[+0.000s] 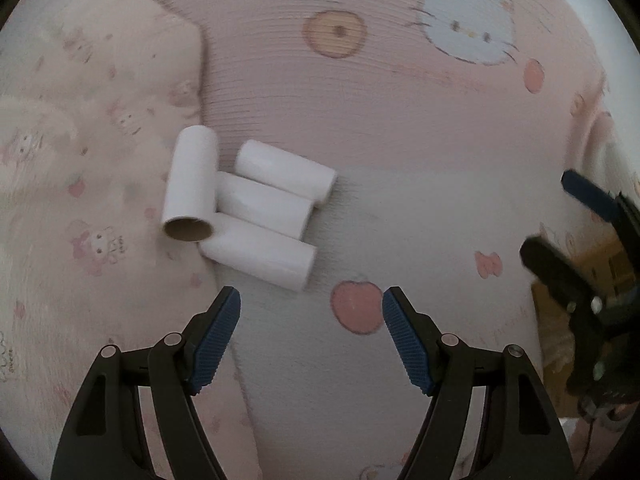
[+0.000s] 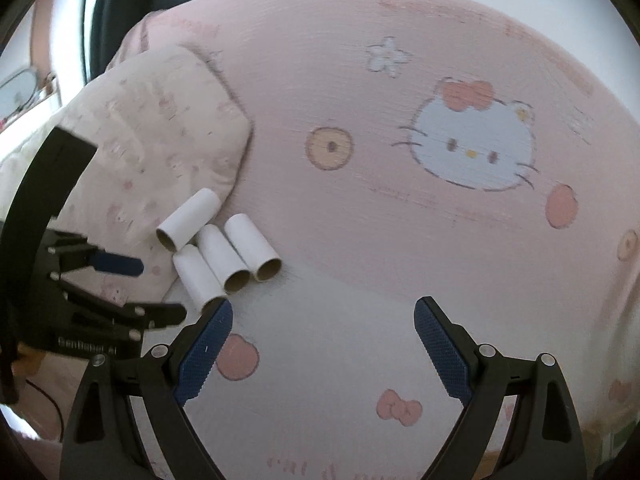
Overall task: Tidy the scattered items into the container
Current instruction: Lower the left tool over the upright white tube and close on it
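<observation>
We hold both grippers, left [image 1: 311, 312] and right [image 2: 323, 320], fingers apart and empty, over four light, crushable tubes [image 1: 248, 204] at ten o'clock on the bed [image 1: 400, 120]; we'd pinch one gently mid-length

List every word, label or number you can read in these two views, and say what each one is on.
"GenRobot AI", as best it reads, partly blurred: white lettering on the black body of the left gripper, in the right wrist view.
Pink lettering on the bed sheet, bottom edge of the right wrist view: too blurred to read.
Small print beside the cartoon motifs on the quilt, left wrist view: too small to read.
Cardboard tubes: no text visible.
</observation>
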`<state>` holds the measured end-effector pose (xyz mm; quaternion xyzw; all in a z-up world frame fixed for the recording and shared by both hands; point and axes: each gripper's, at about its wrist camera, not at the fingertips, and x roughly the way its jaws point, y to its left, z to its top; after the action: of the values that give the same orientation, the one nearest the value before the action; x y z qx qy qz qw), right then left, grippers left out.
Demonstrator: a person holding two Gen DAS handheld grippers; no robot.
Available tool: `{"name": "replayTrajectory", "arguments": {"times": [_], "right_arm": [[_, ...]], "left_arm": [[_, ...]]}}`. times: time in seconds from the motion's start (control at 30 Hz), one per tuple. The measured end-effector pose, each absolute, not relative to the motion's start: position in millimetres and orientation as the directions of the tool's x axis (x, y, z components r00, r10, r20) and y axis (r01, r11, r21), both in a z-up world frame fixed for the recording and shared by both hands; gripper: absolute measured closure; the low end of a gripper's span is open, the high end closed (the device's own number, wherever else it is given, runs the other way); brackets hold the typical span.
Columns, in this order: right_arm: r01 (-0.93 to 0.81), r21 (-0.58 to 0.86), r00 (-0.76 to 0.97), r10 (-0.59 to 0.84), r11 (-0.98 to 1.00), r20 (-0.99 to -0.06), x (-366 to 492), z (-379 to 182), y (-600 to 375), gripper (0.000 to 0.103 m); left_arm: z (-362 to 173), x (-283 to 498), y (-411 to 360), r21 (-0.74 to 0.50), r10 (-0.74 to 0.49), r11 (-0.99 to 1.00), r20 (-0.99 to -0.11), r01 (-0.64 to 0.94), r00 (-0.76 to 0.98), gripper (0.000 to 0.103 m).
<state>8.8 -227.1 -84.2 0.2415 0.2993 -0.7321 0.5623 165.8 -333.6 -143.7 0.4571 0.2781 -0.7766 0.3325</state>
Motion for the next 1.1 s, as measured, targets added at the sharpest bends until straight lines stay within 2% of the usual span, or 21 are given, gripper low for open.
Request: {"name": "replayTrajectory", "arguments": {"times": [0.13,0.37,0.63,0.73,0.83,0.9,1.0,1.1], "right_arm": [[0.977,-0.128,-0.210,-0.692,-0.169,-0.690,8,-99,-240,0.011],[0.989,-0.024,-0.115,-0.653,-0.146,-0.749,-3,-137,-267,0.011],[0.972,0.184,0.056,-0.616,-0.146,-0.785,-8,-170,-288,0.011],[0.961,0.221,0.075,-0.617,-0.164,-0.784,-6,-180,-293,0.011],[0.953,0.228,0.063,-0.602,-0.200,-0.796,-5,-186,-296,0.014],[0.942,0.252,0.072,-0.599,-0.222,-0.798,-5,-190,-296,0.020],[0.927,0.289,0.093,-0.599,-0.241,-0.796,-4,-195,-296,0.022],[0.920,0.307,0.105,-0.598,-0.245,-0.794,0,-198,-296,0.022]], "left_arm": [[-148,174,-345,-0.125,-0.298,-0.598,-0.882,0.792,-0.365,0.026],[-161,187,-361,-0.203,-0.276,-0.547,-0.872,0.812,-0.403,0.026],[-183,200,-382,-0.256,-0.249,-0.446,-0.885,0.858,-0.393,0.026],[-184,202,-384,-0.259,-0.263,-0.434,-0.880,0.863,-0.396,0.026],[-180,202,-386,-0.276,-0.273,-0.423,-0.870,0.863,-0.411,0.026],[-179,202,-388,-0.282,-0.274,-0.420,-0.867,0.863,-0.417,0.026],[-173,206,-392,-0.289,-0.283,-0.410,-0.861,0.865,-0.422,0.026],[-160,204,-392,-0.226,-0.340,-0.426,-0.857,0.876,-0.387,0.026]]}}
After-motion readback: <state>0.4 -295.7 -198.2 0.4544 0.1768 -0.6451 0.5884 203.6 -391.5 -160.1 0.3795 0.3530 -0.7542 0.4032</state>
